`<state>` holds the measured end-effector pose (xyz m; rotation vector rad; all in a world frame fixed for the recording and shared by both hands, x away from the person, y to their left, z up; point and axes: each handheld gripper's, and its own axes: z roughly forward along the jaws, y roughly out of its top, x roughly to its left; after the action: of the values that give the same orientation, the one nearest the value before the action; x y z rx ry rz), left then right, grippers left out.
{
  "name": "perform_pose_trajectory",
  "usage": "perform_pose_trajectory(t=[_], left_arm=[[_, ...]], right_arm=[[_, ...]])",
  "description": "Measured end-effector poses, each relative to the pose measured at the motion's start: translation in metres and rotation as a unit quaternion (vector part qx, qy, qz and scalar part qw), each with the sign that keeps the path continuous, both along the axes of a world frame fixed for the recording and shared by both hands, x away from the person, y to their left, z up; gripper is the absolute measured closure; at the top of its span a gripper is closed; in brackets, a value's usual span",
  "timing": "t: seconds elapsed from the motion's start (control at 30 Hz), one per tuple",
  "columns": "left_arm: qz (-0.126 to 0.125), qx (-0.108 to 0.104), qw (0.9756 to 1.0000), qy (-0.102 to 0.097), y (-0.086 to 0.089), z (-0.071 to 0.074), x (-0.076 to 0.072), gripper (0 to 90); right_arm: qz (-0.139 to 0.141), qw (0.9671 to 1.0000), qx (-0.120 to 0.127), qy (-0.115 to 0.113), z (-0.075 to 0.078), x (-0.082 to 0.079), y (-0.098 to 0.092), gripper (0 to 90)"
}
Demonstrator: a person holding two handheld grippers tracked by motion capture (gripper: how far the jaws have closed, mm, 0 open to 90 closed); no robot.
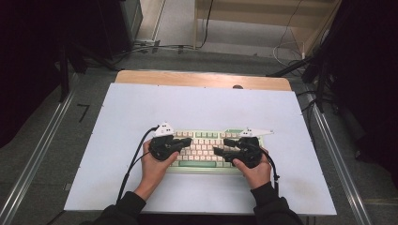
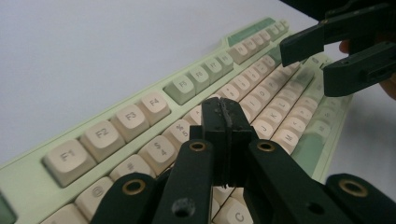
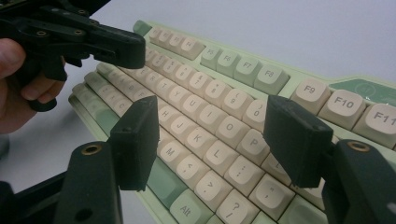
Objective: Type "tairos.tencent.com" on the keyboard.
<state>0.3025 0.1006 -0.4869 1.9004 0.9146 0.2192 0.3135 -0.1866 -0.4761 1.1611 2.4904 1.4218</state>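
One keyboard (image 1: 206,151), pale green case with cream keycaps, two grippers, two hands. Keyboard lies flat on the white sheet (image 1: 141,112) covering the table, in the near-centre part, just ahead of the person. Long axis runs left-right across the table; function row on the far edge, spacebar row towards the person. Left gripper (image 1: 187,141) sits over the keyboard's left end, jaws pressed together with nothing between them; in the left gripper view the closed tips (image 2: 223,122) hover over the number row near the 5 key. Right gripper (image 1: 222,146) sits over the right end, jaws well apart and empty; in the right gripper view the gap (image 3: 212,140) frames the K, L, O, P keys. The two grippers point inward at each other, near but apart. Beyond the sheet: bare wooden table edge (image 1: 202,78), then cables on the floor (image 1: 159,47).
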Motion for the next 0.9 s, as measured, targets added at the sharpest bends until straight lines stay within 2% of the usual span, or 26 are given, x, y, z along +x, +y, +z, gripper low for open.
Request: perform_pose_trajectory(t=[0.13,0.4,0.73,0.9], left_arm=[[-0.006,0.013,0.9999,0.003,-0.008,-0.003,0.002,90.0],[-0.003,0.033,0.9994,0.014,-0.011,-0.006,0.006,90.0],[-0.003,0.037,0.9991,0.020,-0.012,-0.007,0.007,90.0],[-0.008,0.056,0.9982,0.020,-0.014,-0.006,0.007,90.0]], right_arm=[[-0.001,1.0000,-0.001,-0.001,-0.001,0.000,0.000,33.9],[-0.001,1.0000,0.000,0.002,-0.001,0.000,0.000,33.9],[-0.001,1.0000,0.000,0.001,-0.002,-0.001,0.000,34.0],[-0.001,1.0000,-0.001,0.002,-0.002,-0.001,0.001,34.0]])
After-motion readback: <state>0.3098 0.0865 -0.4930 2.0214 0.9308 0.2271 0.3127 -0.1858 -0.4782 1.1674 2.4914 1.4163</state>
